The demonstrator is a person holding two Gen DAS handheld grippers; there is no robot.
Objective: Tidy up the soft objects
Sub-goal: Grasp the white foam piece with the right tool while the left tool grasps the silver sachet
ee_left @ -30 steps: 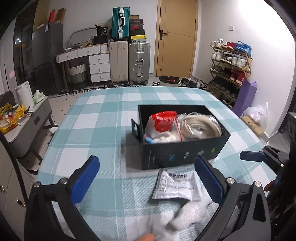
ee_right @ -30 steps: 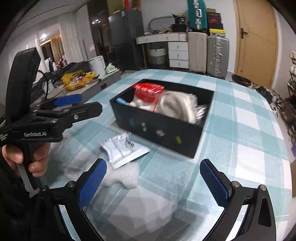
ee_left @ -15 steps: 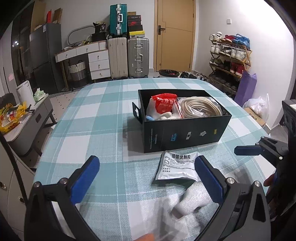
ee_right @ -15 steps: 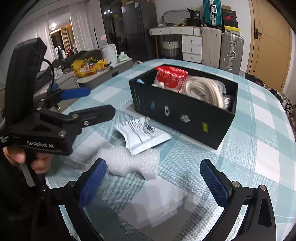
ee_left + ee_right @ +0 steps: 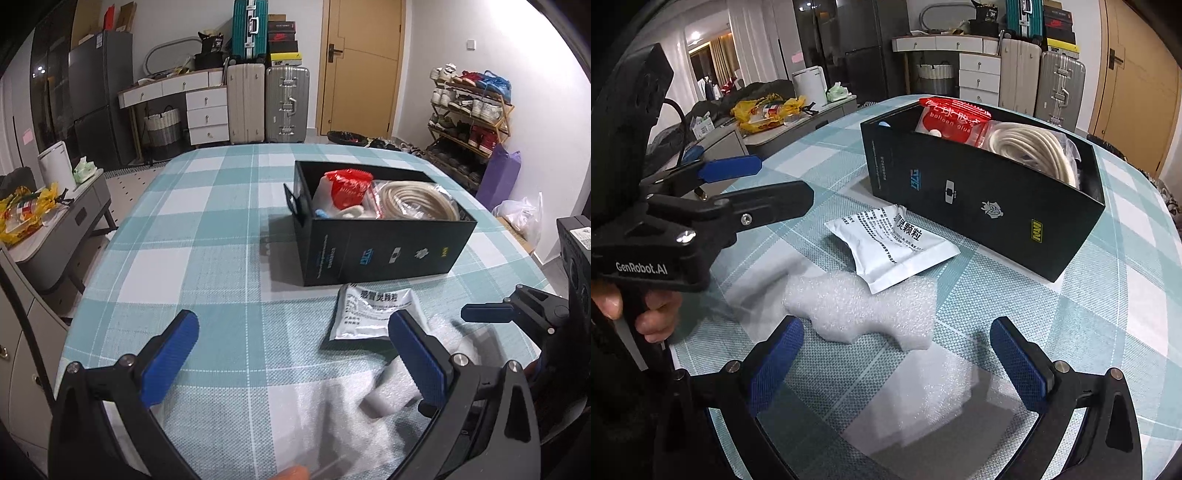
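At the table's near edge: both grippers, left [image 5: 291, 356] and right [image 5: 894, 356], released, empty, drawn back since earlier. Foam piece [image 5: 864, 308] nearest, sachet [image 5: 892, 245] overlapping it, black box [image 5: 990, 192] beyond, unmoved.

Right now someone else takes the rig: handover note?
Left gripper: open, empty, above the tablecloth.
Right gripper: open, empty, just short of the foam piece.
White packet: lies on the cloth in front of the black box, one corner over the foam.
Done: red bag and coiled cord are in the box.
Left: foam and packet, probably into the box.
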